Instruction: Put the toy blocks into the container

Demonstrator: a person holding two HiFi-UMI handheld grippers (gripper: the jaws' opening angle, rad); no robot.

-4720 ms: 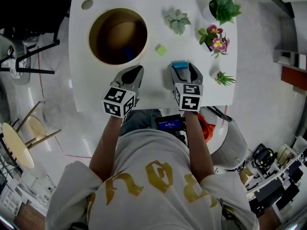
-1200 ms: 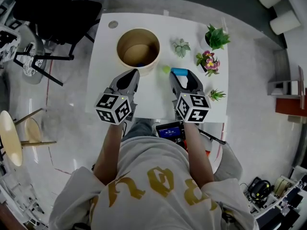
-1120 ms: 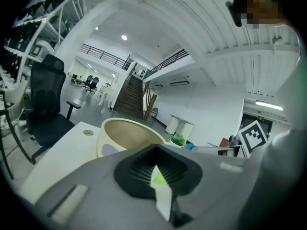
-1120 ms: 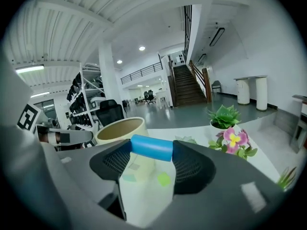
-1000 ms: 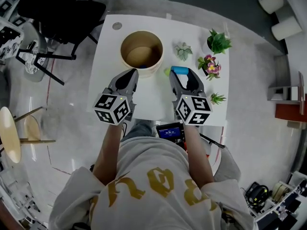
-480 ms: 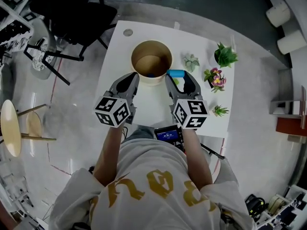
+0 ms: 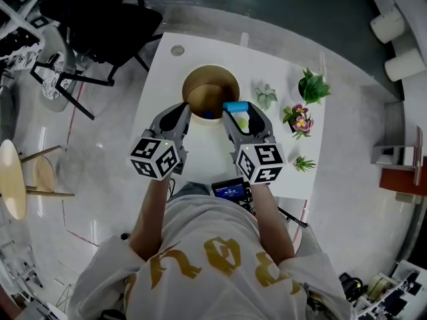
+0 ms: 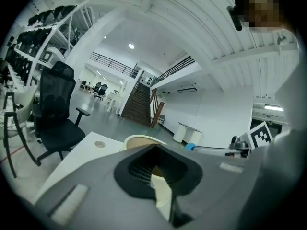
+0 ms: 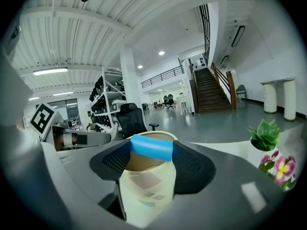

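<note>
Whereas a second ago the right gripper [image 7: 235, 110] hung back over the open desk [image 7: 207, 149] by the green block [image 7: 242, 121], it has now swung to the left and forward. The blue block [image 9: 151, 147] clamped between its jaws sits at the near right edge of the container [image 7: 208, 89]. From where the gripper looks, the block lies straight across the tub's round mouth, held level and clear of the desk. The green block has not stirred; it lies on the desk beneath the right gripper, just beside the container.

The left gripper [image 7: 185, 109] has kept its place at the container's near left side, jaws pressed together with nothing in them. Something blue shows low against the container's inner wall, probably a block already dropped in, though it is too small to be sure.

To my eye the carry is almost done. The block seems to overlap the rim rather than hang fully over the hollow, so a little more reach forward before letting go looks wise. Otherwise it could clip the edge and tumble back onto the desk. The green one would then be left to fetch.
</note>
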